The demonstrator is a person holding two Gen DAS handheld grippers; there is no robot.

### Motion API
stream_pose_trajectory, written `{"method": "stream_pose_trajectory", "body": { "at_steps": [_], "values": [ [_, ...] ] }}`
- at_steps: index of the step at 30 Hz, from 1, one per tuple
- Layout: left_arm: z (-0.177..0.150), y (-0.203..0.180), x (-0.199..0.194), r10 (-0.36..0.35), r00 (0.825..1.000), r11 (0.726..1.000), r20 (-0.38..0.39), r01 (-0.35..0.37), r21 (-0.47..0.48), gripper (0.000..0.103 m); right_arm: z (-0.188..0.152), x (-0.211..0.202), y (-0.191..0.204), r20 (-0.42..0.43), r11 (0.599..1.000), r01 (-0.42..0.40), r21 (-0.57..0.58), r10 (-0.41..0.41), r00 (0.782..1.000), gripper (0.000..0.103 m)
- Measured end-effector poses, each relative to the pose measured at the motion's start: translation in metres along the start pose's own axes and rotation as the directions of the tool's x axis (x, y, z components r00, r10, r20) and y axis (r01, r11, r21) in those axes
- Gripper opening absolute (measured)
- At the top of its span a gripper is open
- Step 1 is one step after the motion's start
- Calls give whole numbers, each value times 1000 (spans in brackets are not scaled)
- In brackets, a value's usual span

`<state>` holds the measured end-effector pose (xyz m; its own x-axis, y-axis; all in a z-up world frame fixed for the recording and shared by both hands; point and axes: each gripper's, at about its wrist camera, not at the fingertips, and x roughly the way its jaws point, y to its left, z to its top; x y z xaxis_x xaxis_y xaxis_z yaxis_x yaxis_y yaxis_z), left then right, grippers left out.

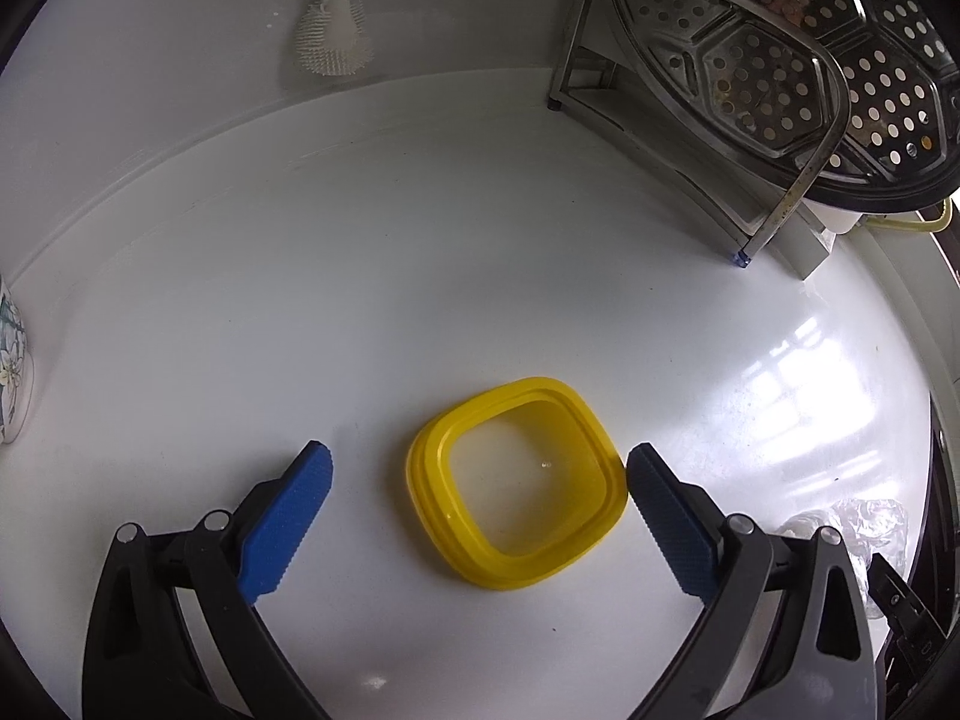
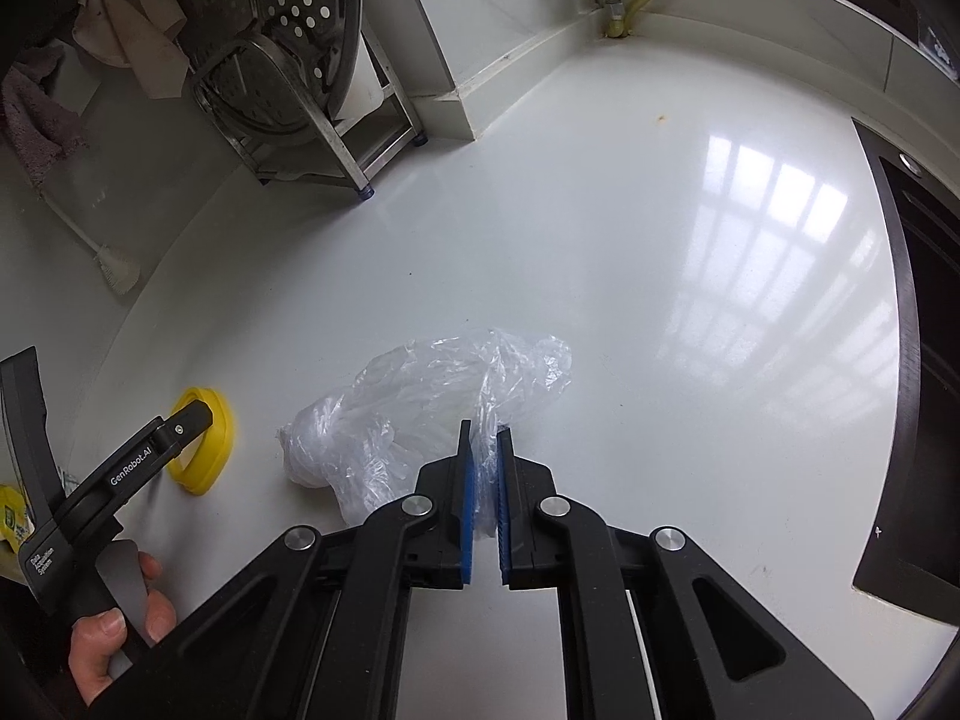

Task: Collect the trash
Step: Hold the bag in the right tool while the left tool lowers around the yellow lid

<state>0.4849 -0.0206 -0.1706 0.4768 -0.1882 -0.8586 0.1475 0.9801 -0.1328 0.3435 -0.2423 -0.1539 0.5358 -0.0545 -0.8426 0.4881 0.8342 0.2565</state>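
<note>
A yellow square plastic lid (image 1: 517, 483) lies flat on the white counter (image 1: 420, 240). My left gripper (image 1: 477, 465) hangs over it, open, with its blue pads either side of the lid and the right pad close to the lid's edge. A crumpled clear plastic bag (image 2: 420, 414) lies on the counter in the right wrist view. My right gripper (image 2: 485, 435) is shut on the near edge of that bag, film pinched between the blue pads. The same bag (image 1: 858, 525) shows at the lower right of the left wrist view. The yellow lid (image 2: 207, 444) and left gripper appear at the left.
A metal dish rack (image 1: 690, 120) with perforated steamer trays (image 1: 840, 60) stands at the back right. A white brush (image 1: 330, 36) leans on the wall. A black sink (image 2: 918, 360) borders the counter on the right. A person's hand (image 2: 120, 630) grips the left tool.
</note>
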Motion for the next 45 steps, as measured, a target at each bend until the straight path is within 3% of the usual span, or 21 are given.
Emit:
{"method": "stream_pose_trajectory", "body": {
  "at_steps": [6, 15, 20, 27, 34, 36, 45],
  "values": [
    [2, 0, 2, 30, 1000, 999, 8, -29, -43, 97, -2, -6, -2, 12, 1000, 2, 4, -2, 1000, 6],
    [2, -4, 5, 20, 999, 998, 25, -19, -53, 98, -1, -9, -5, 19, 1000, 3, 13, -4, 1000, 6],
    [-9, 1, -1, -16, 1000, 1000, 7, 16, -23, 98, -2, -12, -5, 25, 1000, -1, 20, 1, 1000, 6],
    [-28, 15, -22, -31, 999, 994, -18, 32, 101, 97, -4, -18, -7, 33, 999, -10, 30, 9, 999, 6],
    [-38, 43, -45, -77, 997, 997, -5, 77, -29, 97, -7, -14, -11, 23, 998, -20, 57, 19, 1000, 6],
    [-40, 39, -40, -102, 995, 994, -20, 101, -40, 97, -9, -13, -12, 17, 998, -24, 62, 23, 1000, 6],
    [-35, 3, -22, -36, 999, 999, 2, 36, 36, 97, -8, -20, -20, 34, 997, -21, 76, 19, 999, 6]
  ]
}}
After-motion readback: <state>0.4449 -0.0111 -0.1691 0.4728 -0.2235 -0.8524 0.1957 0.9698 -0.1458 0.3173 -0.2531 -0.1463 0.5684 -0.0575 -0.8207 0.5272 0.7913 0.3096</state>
